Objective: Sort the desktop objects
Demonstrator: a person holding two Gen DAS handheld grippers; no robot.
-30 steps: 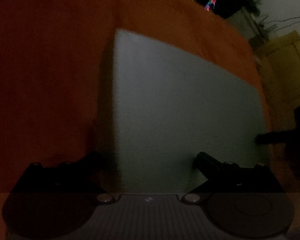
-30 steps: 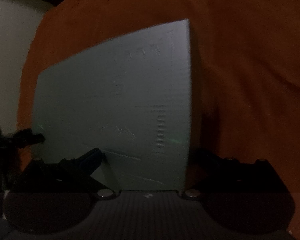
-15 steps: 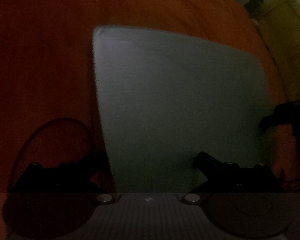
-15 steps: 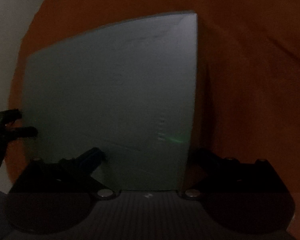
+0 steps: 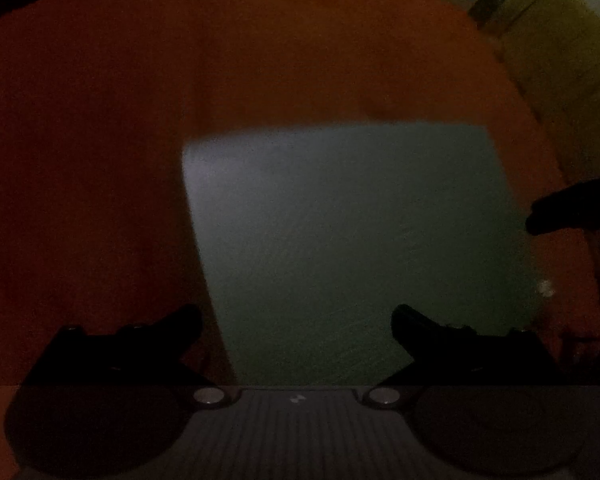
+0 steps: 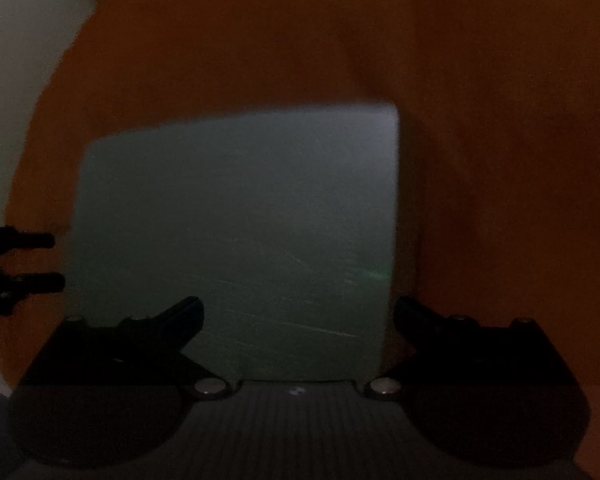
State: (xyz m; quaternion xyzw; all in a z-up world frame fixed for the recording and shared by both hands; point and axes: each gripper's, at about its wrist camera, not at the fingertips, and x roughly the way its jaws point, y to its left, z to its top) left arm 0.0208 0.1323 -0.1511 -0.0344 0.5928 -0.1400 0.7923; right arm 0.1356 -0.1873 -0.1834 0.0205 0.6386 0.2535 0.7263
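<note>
A flat grey-green pad (image 5: 352, 240) lies on the orange tablecloth (image 5: 100, 140), dimly lit. My left gripper (image 5: 296, 312) is open at the pad's near left corner, with one finger over the cloth and the other over the pad. My right gripper (image 6: 298, 304) is open at the near right corner of the same pad (image 6: 236, 220), its right finger just past the pad's edge. Each view catches the other gripper: the right one's dark fingers (image 5: 560, 212) at the pad's right side, the left gripper (image 6: 52, 261) at its left side, open.
The orange cloth (image 6: 500, 120) stretches beyond and beside the pad. Its rounded edge shows at the left of the right wrist view, with a pale surface (image 6: 16, 60) past it. A yellowish piece of furniture (image 5: 560, 40) stands beyond the table at upper right.
The pad's far edge has dropped lower in both views and more cloth shows beyond it. Both grippers stay open at its near corners. A dark loop seen left of the pad is gone.
</note>
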